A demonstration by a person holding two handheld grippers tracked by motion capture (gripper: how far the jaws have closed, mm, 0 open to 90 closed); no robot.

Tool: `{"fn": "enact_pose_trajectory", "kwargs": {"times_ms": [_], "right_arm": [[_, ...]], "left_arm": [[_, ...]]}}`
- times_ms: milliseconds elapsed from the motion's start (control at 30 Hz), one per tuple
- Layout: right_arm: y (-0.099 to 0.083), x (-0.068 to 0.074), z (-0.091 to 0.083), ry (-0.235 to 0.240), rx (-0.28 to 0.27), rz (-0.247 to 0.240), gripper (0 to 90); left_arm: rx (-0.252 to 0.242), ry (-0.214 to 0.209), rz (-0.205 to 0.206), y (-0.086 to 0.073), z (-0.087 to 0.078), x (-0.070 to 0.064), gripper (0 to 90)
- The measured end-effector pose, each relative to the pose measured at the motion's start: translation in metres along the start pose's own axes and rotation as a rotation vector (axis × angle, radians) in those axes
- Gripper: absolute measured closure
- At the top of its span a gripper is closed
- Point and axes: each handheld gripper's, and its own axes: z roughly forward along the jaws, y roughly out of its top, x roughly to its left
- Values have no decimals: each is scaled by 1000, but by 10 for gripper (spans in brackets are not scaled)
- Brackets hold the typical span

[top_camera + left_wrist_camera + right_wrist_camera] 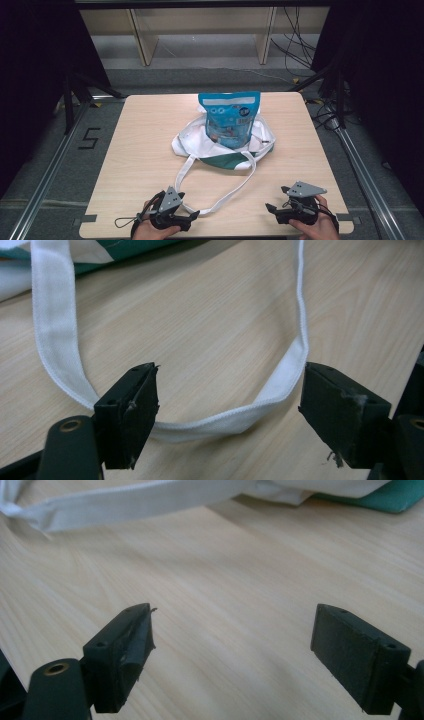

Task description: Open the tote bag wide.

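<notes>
**Two open grippers resting at the near edge of a pale wood table, a tote and snack pouch lying mid-table**

A light, wood-grain table (140, 150) is sitting in a dark room, its top bare apart from one cluster of things. Grey floor is showing on both sides, with metal rails (47, 170) running along it and a black "5" marking (89, 138) lying to the left. Beyond the far edge, a pale wooden shelf frame (200, 30) is standing against the back, and black cables (295, 35) are hanging down at the right.

A white and green tote bag (220, 145) is lying crumpled near the middle of the table, slightly toward the far side. A blue snack pouch (229, 119) is resting on it, leaning up toward the far edge. The bag's white strap (220, 200) is looping out over the wood toward the near edge.

The left gripper (192, 215), held in the person's left hand (150, 230), is sitting at the near-left part of the table with its jaws spread wide. In the left gripper view the strap (210, 422) is curving across the gap between the jaws, lying on the wood; whether it is touching the pads cannot be told.

The right gripper (270, 207), held in the right hand (315, 227), is sitting near the near-right corner, jaws likewise wide apart over bare wood (230, 630), well apart from the strap (125, 502).
</notes>
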Motion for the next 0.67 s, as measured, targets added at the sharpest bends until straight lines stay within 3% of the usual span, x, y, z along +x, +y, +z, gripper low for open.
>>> {"fn": "enact_pose_trajectory", "kwargs": {"times_ms": [67, 100, 167, 233, 267, 367, 400, 433, 467, 533, 667], "right_arm": [[-1, -1, 1, -8, 13, -21, 182], [-1, 0, 2, -11, 32, -10, 183], [-1, -1, 2, -16, 15, -33, 183], [-1, -1, 2, -16, 15, -29, 183], [-1, 0, 2, 1, 23, -19, 183], [-1, 1, 2, -1, 28, 7, 183], [-1, -1, 3, 0, 25, -23, 183], [-1, 2, 2, -1, 34, 8, 183], [-1, -1, 2, -2, 25, -19, 183], [0, -1, 2, -3, 23, -22, 183], [-1, 1, 1, -2, 42, 4, 187]], "left_arm": [[0, 11, 5, 0, 1, 1, 227], [-23, 5, -23, -1, 2, 0, 227], [-25, 11, 3, 0, 0, 2, 227], [-13, 15, 14, 0, 0, 3, 227], [-12, 9, -21, -1, 1, 2, 227], [-14, 6, -21, -1, 1, 3, 227], [-12, 6, -19, -1, 1, 3, 227], [-12, 6, -19, -1, 1, 3, 227], [-2, 15, -5, -1, 2, 4, 227], [-1, 14, -4, -1, 1, 4, 227], [-2, 15, 18, 0, 0, 7, 227]]}}
